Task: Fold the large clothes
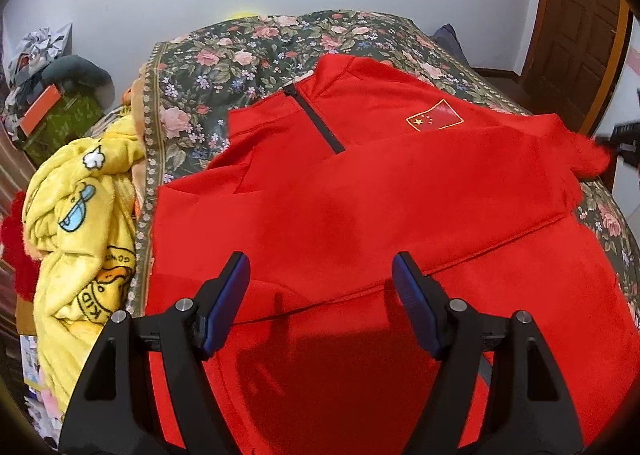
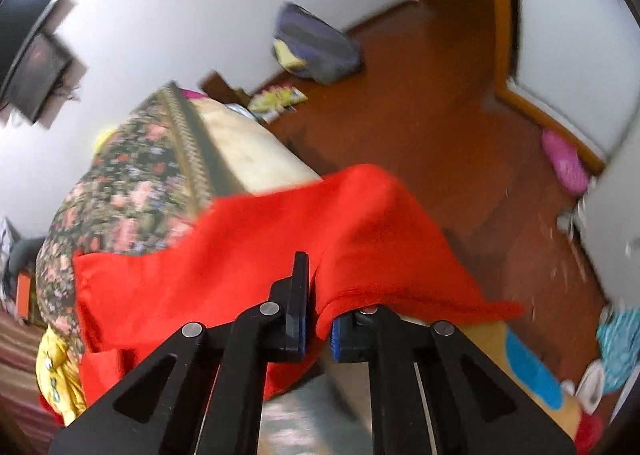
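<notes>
Jacket [image 1: 360,195] on bed, sleeve [image 2: 360,239] pinched in right tool [image 2: 319,319] (blurred)

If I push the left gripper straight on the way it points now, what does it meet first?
Most likely the red jacket itself. The left gripper has its jaws open and empty, aimed down at the cloth spread flat on the floral bedspread. Nothing else shows in that line, though the gap is hard to judge.

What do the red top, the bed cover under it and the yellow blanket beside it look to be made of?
Red top: soft matte knit, likely fleece; fuzzy nap, no sheen.
Bed cover: thin printed floral cloth, probably cotton or a blend; flat, with a patterned border.
Yellow blanket: plush fleece; thick pile, cartoon prints.
</notes>
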### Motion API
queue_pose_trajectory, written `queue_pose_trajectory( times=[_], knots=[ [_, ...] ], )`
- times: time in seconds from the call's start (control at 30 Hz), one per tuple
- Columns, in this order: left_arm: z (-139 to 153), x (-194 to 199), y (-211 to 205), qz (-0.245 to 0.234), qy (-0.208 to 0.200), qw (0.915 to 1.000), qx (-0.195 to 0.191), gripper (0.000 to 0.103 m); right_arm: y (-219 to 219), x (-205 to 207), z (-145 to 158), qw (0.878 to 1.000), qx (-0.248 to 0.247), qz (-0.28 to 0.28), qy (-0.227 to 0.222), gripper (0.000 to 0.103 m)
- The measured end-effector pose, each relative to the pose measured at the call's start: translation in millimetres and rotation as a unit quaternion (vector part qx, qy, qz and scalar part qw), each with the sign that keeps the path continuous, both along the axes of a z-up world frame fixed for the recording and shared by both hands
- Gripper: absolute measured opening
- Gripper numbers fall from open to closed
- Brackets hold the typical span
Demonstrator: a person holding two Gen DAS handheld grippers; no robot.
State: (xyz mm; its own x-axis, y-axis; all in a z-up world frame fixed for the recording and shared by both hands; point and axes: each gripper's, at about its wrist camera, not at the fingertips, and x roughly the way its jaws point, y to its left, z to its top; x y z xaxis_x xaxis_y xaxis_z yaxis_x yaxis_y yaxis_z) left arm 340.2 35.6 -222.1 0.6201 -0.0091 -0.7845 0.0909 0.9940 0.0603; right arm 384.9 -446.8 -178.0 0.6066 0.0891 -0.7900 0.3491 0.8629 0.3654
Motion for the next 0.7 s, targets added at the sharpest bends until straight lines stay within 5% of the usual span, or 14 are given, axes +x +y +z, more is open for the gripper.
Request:
queue_pose_trajectory(
  times=[0.13,0.37,0.5,0.7],
  knots=[
    [7.3,-7.8,6.7,0.004,-0.007,0.9999,-0.011,0.073,38.2,-1.7,57.3,0.996,-0.041,0.051,-0.060,0.007],
    [19.0,-24.3,16.0,0.005,-0.023,0.9996,-0.018,0.073,140.2,-20.1,119.4,0.964,-0.088,0.208,-0.142,0.007],
    [21.1,-31.3,22.8,0.009,-0.025,0.9993,-0.028,0.073,191.5,-23.4,108.4,0.944,-0.084,0.291,-0.128,0.007],
    [14.4,-40.6,35.3,0.019,-0.017,0.9989,-0.039,0.073,257.3,-29.7,41.6,0.921,-0.062,0.382,-0.033,0.007]
  ],
)
